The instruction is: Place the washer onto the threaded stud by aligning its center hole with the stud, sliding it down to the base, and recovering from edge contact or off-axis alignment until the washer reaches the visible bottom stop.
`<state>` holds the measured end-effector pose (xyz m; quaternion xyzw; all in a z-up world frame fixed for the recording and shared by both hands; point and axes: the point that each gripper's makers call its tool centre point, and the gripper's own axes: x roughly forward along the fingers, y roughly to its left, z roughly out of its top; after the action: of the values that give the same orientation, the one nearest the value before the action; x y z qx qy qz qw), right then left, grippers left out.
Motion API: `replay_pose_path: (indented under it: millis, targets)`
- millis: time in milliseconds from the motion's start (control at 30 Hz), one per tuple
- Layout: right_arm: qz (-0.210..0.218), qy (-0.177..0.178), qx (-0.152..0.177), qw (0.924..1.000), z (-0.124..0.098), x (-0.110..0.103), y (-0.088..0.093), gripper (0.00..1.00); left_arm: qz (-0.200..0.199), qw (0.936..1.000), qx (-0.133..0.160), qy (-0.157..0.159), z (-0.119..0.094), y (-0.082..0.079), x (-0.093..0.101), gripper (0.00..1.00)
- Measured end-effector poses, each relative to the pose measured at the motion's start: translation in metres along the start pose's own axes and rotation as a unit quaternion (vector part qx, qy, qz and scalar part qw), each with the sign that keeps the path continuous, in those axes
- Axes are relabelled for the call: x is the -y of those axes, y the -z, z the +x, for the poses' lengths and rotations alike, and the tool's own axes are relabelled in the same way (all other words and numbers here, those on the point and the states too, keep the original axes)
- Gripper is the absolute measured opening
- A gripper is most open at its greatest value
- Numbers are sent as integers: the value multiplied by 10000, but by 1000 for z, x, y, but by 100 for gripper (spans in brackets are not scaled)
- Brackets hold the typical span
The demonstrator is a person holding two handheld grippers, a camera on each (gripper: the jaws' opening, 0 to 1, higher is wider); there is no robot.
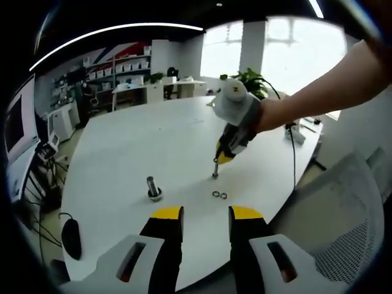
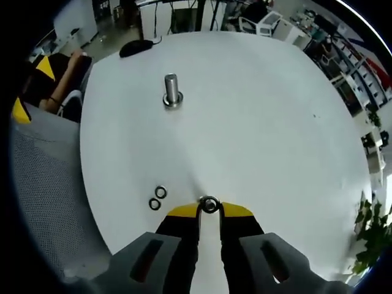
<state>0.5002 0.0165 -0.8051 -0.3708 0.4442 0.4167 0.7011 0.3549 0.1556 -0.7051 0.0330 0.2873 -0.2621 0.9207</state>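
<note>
The white round table (image 2: pixel 275 122) carries everything, and most of it is bare. Toward its far edge in my right gripper view stands the threaded stud (image 2: pixel 171 89), upright on a wider round base, well apart from where I am working. Nearer my edge of the table lie two spare washers (image 2: pixel 157 198), flat and side by side, just beside my right gripper (image 2: pixel 209 211).

That gripper has its yellow-tipped jaws drawn almost together on a washer (image 2: pixel 209 204), pinched by its rim between the tips, with the centre hole showing. In the left gripper view the same right gripper (image 1: pixel 217 160) comes down steeply to the table top with the washer (image 1: pixel 215 176) at its tips, touching or nearly touching the surface (I cannot tell which).

My left gripper (image 1: pixel 206 212) hangs off the near edge, jaws parted, nothing between them.

I judge the washer to be small, thin, stiff metal: light, smooth, quick to slip or tip out of a rim pinch. The hold should stay on opposite outer edges, clear of the hole, so the stud can pass through. It would not break, but an off-axis landing would catch on the threads.
</note>
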Motion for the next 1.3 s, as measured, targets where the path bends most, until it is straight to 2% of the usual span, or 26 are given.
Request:
replay_pose_path:
  millis: [533,1033,1300]
  targets:
    - [-30,-8,-108,9999,1,0,5,14,31,10000,-10,-8,0,0,1,27]
    - [77,-126,-273,9995,20,-2,12,14,16,10000,-83,-11,1,2,0,27]
    - [378,-219,-361,9984,37,-1,18,14,-21,9999,-123,-15,2,4,-1,27]
